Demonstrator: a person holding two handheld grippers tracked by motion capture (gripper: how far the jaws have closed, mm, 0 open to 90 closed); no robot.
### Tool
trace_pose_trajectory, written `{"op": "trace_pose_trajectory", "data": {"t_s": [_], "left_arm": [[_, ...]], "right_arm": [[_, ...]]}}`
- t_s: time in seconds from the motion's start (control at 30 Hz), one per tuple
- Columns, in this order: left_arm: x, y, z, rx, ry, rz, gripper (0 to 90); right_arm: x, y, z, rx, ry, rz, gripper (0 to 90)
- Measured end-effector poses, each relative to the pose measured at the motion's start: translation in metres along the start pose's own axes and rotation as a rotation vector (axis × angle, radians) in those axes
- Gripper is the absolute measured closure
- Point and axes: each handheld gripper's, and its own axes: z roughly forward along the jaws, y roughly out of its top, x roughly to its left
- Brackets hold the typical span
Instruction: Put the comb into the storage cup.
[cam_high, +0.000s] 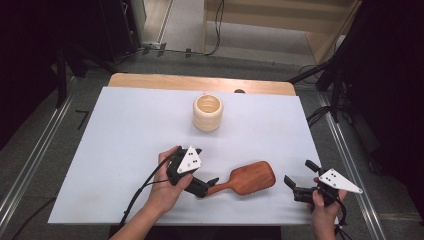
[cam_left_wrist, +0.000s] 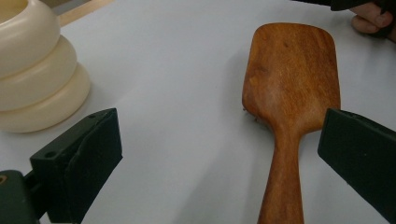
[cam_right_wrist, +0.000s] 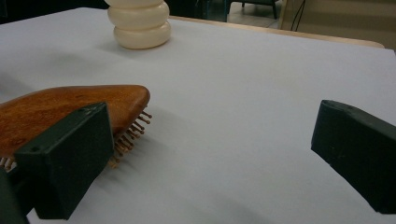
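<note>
Wooden hairbrush (cam_high: 246, 178) bristles-down on the white table (cam_high: 125, 145), nearer the person than the cream ribbed cup (cam_high: 207, 112), left gripper (cam_high: 206, 186) jaws apart around its handle, right gripper (cam_high: 297, 180) jaws apart just beside its head.

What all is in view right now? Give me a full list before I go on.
hairbrush: one, reddish-brown wood, bristles down, near edge of the table, handle toward the left gripper
ribbed cup: one, cream, upright, far middle of the table
table: one, white cover over a wooden top
left gripper: one, black with a grey plate, jaws open at the brush handle
right gripper: one, black with a grey plate, jaws open, right of the brush
hands: two, one holding each gripper
</note>
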Motion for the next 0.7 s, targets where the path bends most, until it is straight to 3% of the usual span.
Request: {"op": "trace_pose_trajectory", "data": {"t_s": [0.33, 0.7], "left_arm": [[-0.005, 0.004, 0.009, 0.028, -0.034, 0.022, 0.1], [-0.009, 0.006, 0.02, 0.103, -0.072, 0.038, 0.1]], "right_arm": [[0.0, 0.0, 0.0, 0.001, 0.0, 0.002, 0.0], [0.0, 0.0, 0.0, 0.005, 0.001, 0.001, 0.0]]}}
